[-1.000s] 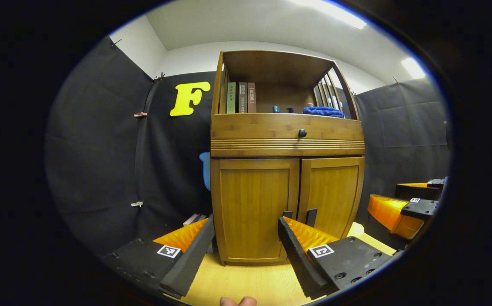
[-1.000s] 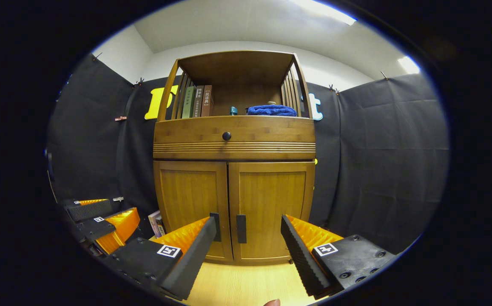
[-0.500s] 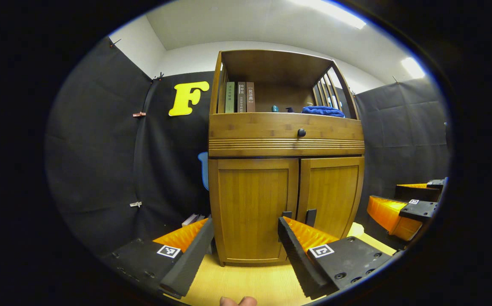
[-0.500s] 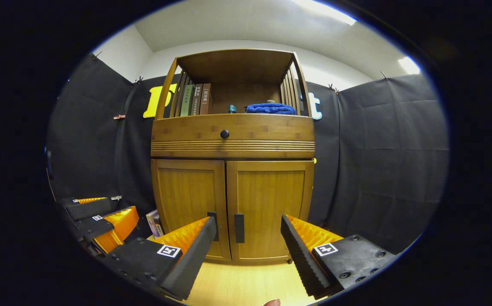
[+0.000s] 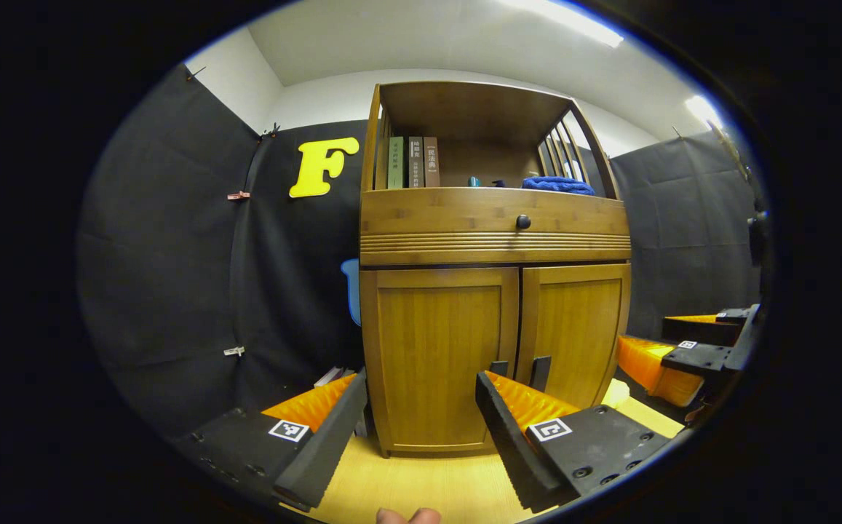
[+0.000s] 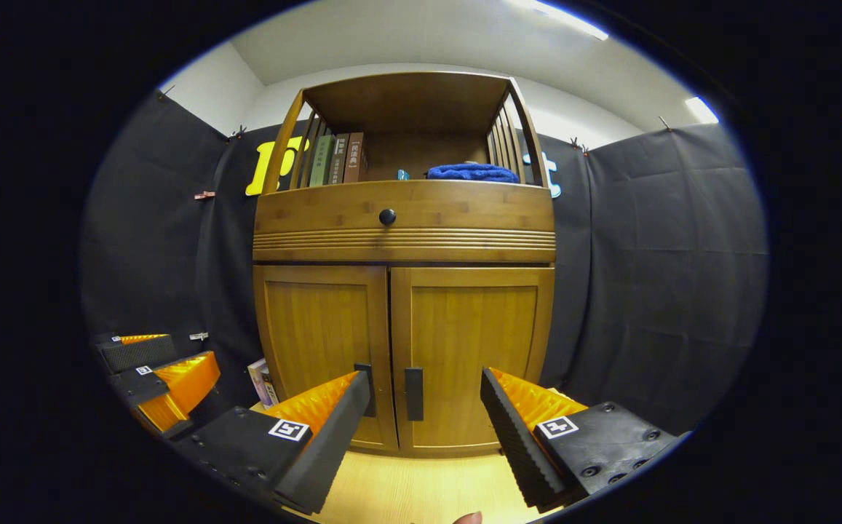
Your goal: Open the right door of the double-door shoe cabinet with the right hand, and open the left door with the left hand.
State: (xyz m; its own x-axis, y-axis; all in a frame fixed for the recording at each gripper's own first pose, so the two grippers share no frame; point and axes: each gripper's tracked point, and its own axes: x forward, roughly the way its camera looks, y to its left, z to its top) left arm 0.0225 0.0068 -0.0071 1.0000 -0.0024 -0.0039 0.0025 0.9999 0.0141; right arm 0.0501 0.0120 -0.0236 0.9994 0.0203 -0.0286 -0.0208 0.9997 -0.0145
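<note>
Ahead of both your claws stands the cabinet point(image 6: 402, 291), both doors flush and closed. Your right claw point(image 6: 421, 437) is spread wide and empty, its gap framing the right door's handle point(image 6: 413, 394) and lying just short of it. Your left claw point(image 5: 421, 437) is also released, holding nothing, in front of the left door point(image 5: 439, 356); its right finger point(image 5: 515, 437) covers most of the left handle point(image 5: 498, 367).

From the left gripper view you see the right claw point(image 5: 690, 349) off to the side, beside the right door point(image 5: 577, 331). From the right gripper view you get the left claw point(image 6: 151, 371) low on the far side, and some books point(image 6: 262, 380) on the floor beside the cabinet. On the top shelf: books point(image 6: 337, 158) and a blue cloth point(image 6: 471, 172).

Since a second ago the cabinet has grown larger in both views, more so in the right one; both claws have moved closer. The doors have stayed shut.
</note>
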